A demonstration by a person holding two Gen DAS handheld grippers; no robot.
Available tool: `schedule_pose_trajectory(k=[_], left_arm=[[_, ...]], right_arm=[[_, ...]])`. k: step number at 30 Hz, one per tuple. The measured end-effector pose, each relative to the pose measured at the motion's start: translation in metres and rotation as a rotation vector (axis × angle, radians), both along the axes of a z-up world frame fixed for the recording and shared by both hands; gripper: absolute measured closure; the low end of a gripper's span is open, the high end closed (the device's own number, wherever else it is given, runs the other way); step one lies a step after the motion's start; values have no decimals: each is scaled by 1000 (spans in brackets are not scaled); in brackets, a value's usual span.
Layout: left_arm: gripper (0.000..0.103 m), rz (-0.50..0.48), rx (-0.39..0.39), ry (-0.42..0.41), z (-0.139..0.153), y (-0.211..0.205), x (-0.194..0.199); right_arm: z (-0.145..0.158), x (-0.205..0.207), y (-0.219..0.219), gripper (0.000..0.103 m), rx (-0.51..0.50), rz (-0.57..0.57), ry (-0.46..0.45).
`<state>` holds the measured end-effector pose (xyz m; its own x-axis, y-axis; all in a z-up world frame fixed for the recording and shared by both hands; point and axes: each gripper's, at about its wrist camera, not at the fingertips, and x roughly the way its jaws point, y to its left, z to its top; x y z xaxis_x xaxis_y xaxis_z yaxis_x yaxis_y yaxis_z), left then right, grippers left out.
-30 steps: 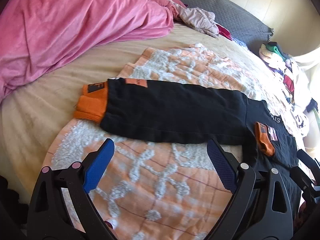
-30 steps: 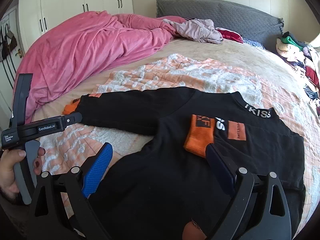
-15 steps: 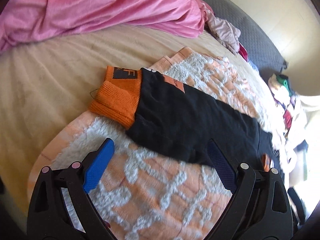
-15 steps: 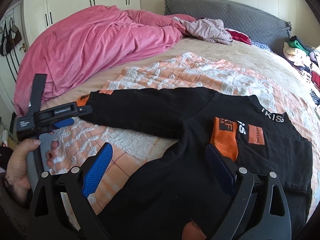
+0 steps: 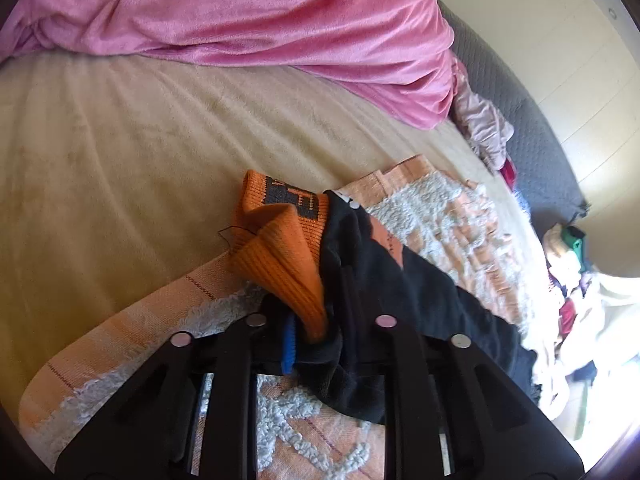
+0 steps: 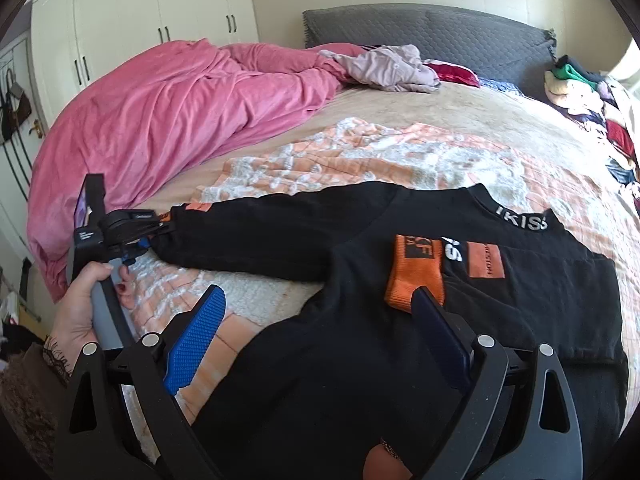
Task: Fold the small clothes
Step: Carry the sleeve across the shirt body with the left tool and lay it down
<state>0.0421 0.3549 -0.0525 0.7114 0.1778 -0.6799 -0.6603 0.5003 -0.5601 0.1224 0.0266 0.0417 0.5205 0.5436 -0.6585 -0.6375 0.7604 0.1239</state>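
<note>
A small black sweatshirt (image 6: 360, 352) with orange cuffs lies on an orange and white textured blanket (image 6: 360, 160) on the bed. One sleeve is folded over the chest, its orange cuff (image 6: 416, 272) by the collar. The other sleeve (image 6: 272, 236) stretches out to the left. My left gripper (image 5: 316, 336) is shut on that sleeve's orange cuff (image 5: 284, 248), which bunches between the fingers; it also shows in the right wrist view (image 6: 156, 232). My right gripper (image 6: 316, 336) is open and empty, hovering over the sweatshirt's lower body.
A pink duvet (image 6: 160, 120) is heaped on the left of the bed. Crumpled clothes (image 6: 388, 64) lie near the grey headboard (image 6: 440, 32). A pile of clothes (image 6: 592, 96) sits at the right. White wardrobes (image 6: 140, 32) stand behind.
My left gripper moved in on the outstretched sleeve's end and shut on the orange cuff, bunching it. My right gripper stayed open over the sweatshirt.
</note>
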Motion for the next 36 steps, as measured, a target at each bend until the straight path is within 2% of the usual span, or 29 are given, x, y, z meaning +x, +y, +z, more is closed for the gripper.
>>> schedule_pose_trajectory(k=[9,14,27,36], left_arm=[[95,-103,166,-195,55,-35,-16],[96,-225,272,-302,94,-74,-8],[98,-529,260,-372,127,-165,47],[98,-769,267,-345,114,-234,75]], right_arm=[[-16,5,-42,10,64,-144,56],[-26,5,-66,10,69,-227,84],[-30,13,-146,10,102,-439,99],[-25,19,-193,10,184,-580,118]])
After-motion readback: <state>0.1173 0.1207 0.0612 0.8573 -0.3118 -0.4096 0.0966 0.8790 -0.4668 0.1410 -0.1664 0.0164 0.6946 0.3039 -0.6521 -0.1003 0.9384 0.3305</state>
